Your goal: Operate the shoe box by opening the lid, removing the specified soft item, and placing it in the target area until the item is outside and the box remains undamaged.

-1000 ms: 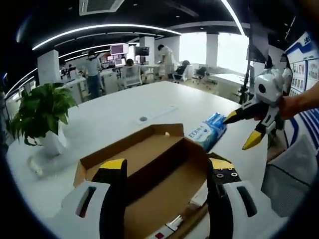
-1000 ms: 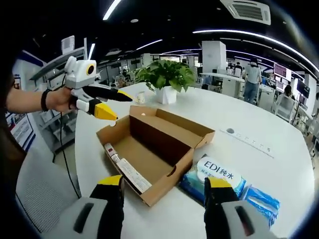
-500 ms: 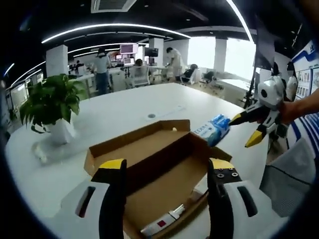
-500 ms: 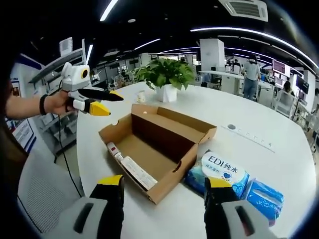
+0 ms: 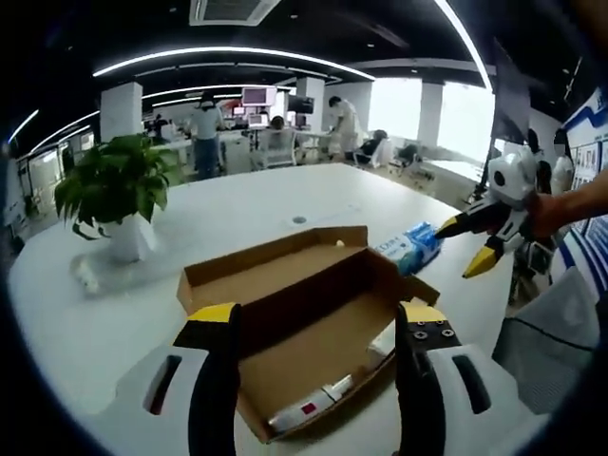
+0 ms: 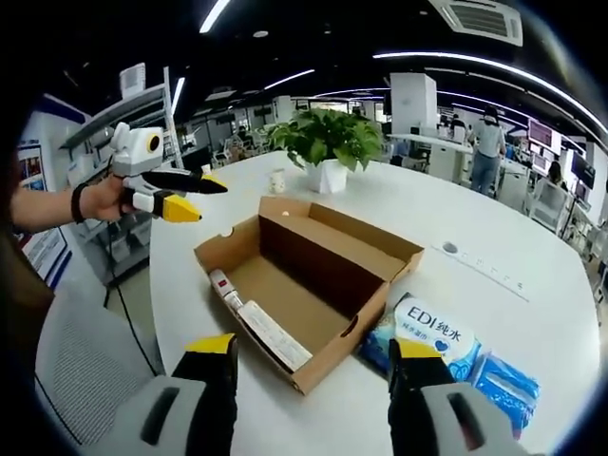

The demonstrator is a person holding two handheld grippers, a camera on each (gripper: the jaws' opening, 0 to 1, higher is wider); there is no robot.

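The shoe box [image 6: 309,285] sits open on the white table [image 6: 513,237], near the table edge closest to the person; its lid is off or folded back and the brown inside is bare apart from a white label strip [image 6: 271,334] along one long wall. A blue pack of wet wipes [image 6: 446,347] lies outside, touching the box's far corner wall. Bare tabletop surrounds the box on the far sides. A potted plant [image 5: 114,195] stands well apart. The left gripper [image 5: 315,323] hovers over the box, jaws spread wide, gripping nothing. The right gripper [image 6: 313,353] hangs above the near rim, jaws equally parted, empty. The wipes' lower part is cut off behind the right jaw; label print is unreadable
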